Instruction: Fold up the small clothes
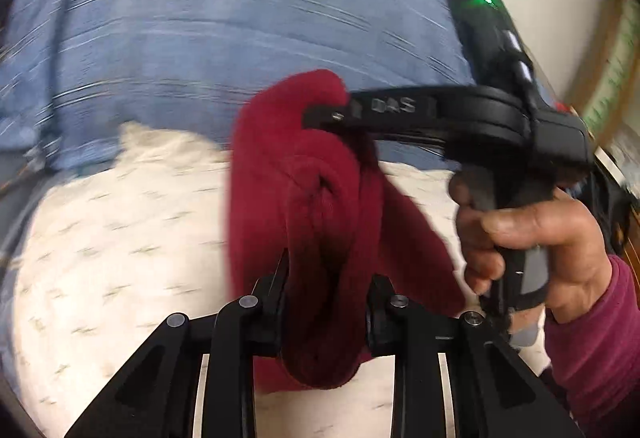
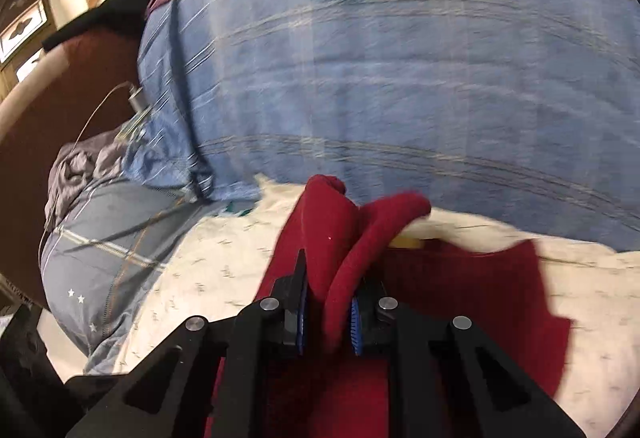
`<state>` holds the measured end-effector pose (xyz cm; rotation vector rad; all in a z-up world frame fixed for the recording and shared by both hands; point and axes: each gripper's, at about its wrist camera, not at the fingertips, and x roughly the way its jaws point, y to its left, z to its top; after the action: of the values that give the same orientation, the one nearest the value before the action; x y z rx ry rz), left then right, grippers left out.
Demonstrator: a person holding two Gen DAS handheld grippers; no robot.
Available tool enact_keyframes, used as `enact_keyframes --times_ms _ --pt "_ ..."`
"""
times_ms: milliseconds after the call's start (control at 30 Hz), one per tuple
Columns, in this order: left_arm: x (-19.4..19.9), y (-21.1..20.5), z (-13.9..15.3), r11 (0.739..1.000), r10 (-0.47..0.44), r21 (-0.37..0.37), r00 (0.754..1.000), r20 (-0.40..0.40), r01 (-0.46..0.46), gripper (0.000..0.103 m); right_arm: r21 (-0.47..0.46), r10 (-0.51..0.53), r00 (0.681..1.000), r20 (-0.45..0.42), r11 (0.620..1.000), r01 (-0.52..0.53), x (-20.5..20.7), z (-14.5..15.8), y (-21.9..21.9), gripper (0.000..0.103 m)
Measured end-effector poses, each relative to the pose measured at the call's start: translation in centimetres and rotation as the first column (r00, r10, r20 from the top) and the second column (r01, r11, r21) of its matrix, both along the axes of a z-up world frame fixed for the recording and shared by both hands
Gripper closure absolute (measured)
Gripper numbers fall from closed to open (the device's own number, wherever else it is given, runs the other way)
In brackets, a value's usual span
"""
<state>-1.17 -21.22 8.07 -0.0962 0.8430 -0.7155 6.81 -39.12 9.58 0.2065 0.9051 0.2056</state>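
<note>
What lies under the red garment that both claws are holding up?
Under the red garment shows a cream sheet with small marks, and behind it a blue striped blanket. A yellow sliver peeks out beside the fold; whatever sits directly beneath the cloth is covered.

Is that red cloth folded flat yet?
No. The red cloth hangs bunched, pinched by the left hand-held gripper and right hand-held gripper.

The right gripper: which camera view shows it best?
The left wrist view: the whole right gripper appears from the side, shut on the red garment, with the hand holding it. The right wrist view shows only its own fingers around red cloth.
</note>
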Motion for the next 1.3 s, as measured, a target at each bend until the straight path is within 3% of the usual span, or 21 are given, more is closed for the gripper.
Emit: enact_keyframes --times_ms 133,300,367,433,467,567,633,700,767,867,1000,1100,1233,1267,1300 --pt "-0.2 -6.1 -0.5 0.996 -0.083 0.029 0.997 -0.004 0.083 0.079 -0.026 -0.087 0.996 0.002 0.996 0.087 -1.1 -0.5 -5.3 0.088" --pt "0.9 -12.2 -3.0 0.990 -0.127 0.059 0.989 -0.078 0.131 0.079 0.022 -0.190 0.979 -0.071 0.981 0.192 -0.7 -4.3 -11.4 0.088" --pt "1.2 -13.1 -3.9 0.987 -0.152 0.033 0.980 -0.125 0.157 0.064 0.058 -0.200 0.970 -0.138 0.976 0.209 -0.4 -6.6 -13.0 0.086" --pt "1.0 -13.2 -3.9 0.979 -0.203 -0.005 0.967 -0.157 0.204 0.048 0.071 -0.226 0.957 -0.182 0.968 0.242 -0.7 -8.1 -14.2 0.064" --pt "0.7 -13.0 -3.5 0.974 -0.225 -0.002 0.962 -0.157 0.228 0.040 0.074 -0.246 0.954 -0.173 0.962 0.261 -1.2 -7.9 -14.6 0.061" --pt "-0.3 -10.6 -1.9 0.965 -0.251 0.050 0.964 -0.087 0.256 0.039 0.121 -0.252 0.959 -0.126 0.956 0.267 -3.8 -5.9 -15.2 0.047" --pt "-1.0 -8.6 -1.2 0.966 -0.240 0.082 0.969 -0.055 0.244 0.039 0.169 -0.238 0.966 -0.100 0.953 0.252 -6.1 -4.4 -15.1 0.029" --pt "-1.3 -6.4 -0.7 0.975 -0.191 0.114 0.981 -0.023 0.193 0.038 0.204 -0.223 0.973 -0.064 0.951 0.231 -8.4 -3.2 -14.3 0.027" --pt "-1.4 -5.0 -0.6 0.980 -0.136 0.145 0.991 -0.004 0.135 0.038 0.205 -0.183 0.981 -0.067 0.960 0.193 -9.9 -2.7 -12.8 0.027" --pt "-0.9 -3.7 -1.4 0.985 -0.062 0.157 0.997 -0.042 0.068 0.038 0.184 -0.157 0.986 -0.058 0.969 0.165 -11.8 -2.8 -11.1 0.027" --pt "-1.8 -4.5 -2.3 0.980 -0.040 0.191 0.998 -0.043 0.048 0.038 0.255 -0.148 0.981 -0.125 0.951 0.176 -12.4 -4.8 -9.6 0.043" --pt "-2.1 -5.4 -2.3 0.976 -0.073 0.205 0.997 -0.024 0.076 0.038 0.298 -0.149 0.982 -0.113 0.938 0.176 -13.7 -5.3 -9.4 0.041" --pt "-1.3 -5.3 -2.6 0.975 -0.059 0.216 0.998 -0.009 0.059 0.038 0.266 -0.139 0.985 -0.101 0.950 0.162 -13.9 -5.7 -8.9 0.044" --pt "-1.6 -4.8 -2.8 0.977 -0.054 0.203 0.998 -0.023 0.058 0.038 0.259 -0.136 0.987 -0.092 0.953 0.155 -13.8 -6.0 -8.6 0.047" --pt "-1.5 -4.8 -3.1 0.979 -0.050 0.196 0.998 -0.040 0.057 0.038 0.237 -0.127 0.988 -0.086 0.961 0.144 -13.6 -6.3 -8.3 0.068"
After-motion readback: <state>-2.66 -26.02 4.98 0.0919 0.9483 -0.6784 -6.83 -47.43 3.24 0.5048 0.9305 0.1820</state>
